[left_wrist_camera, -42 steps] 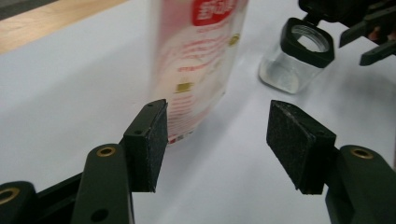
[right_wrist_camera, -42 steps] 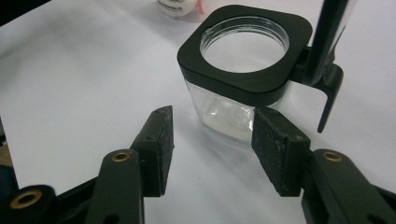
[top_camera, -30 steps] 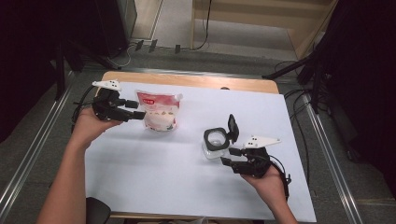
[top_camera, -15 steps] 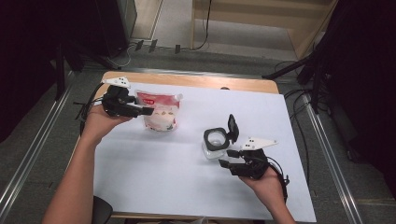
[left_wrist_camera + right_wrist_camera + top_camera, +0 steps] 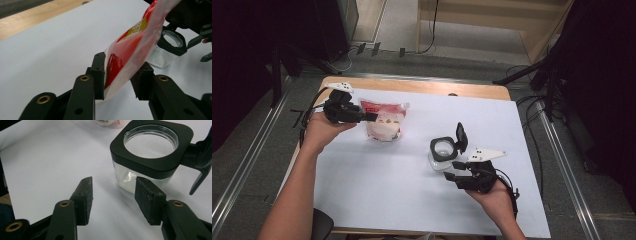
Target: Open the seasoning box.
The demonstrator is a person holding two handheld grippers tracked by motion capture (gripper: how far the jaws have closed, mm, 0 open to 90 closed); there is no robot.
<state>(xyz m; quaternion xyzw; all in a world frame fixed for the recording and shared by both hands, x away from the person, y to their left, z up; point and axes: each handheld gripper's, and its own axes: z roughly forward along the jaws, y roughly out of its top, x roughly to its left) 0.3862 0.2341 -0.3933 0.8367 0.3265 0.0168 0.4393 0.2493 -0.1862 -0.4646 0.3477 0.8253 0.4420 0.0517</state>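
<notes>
A red and white pouch [image 5: 384, 122] lies at the table's back left. My left gripper [image 5: 371, 117] is shut on its left edge; in the left gripper view the pouch [image 5: 130, 47] slants up between the two pads, which touch it on either side. A clear square jar [image 5: 442, 152] with a black collar and a flipped-up lid [image 5: 460, 137] stands right of centre, with white powder in the bottom [image 5: 130, 180]. My right gripper [image 5: 453, 170] is open just in front of the jar [image 5: 150, 152], its pads short of the glass.
White paper [image 5: 377, 190] covers the table; a strip of bare wood [image 5: 412, 86] shows along the far edge. Cables trail off the left side and from the right gripper. Floor rails run along both sides of the table.
My left gripper moved right and a little away from the person onto the pouch's edge, then stayed there. The right gripper and the jar have hardly moved.
</notes>
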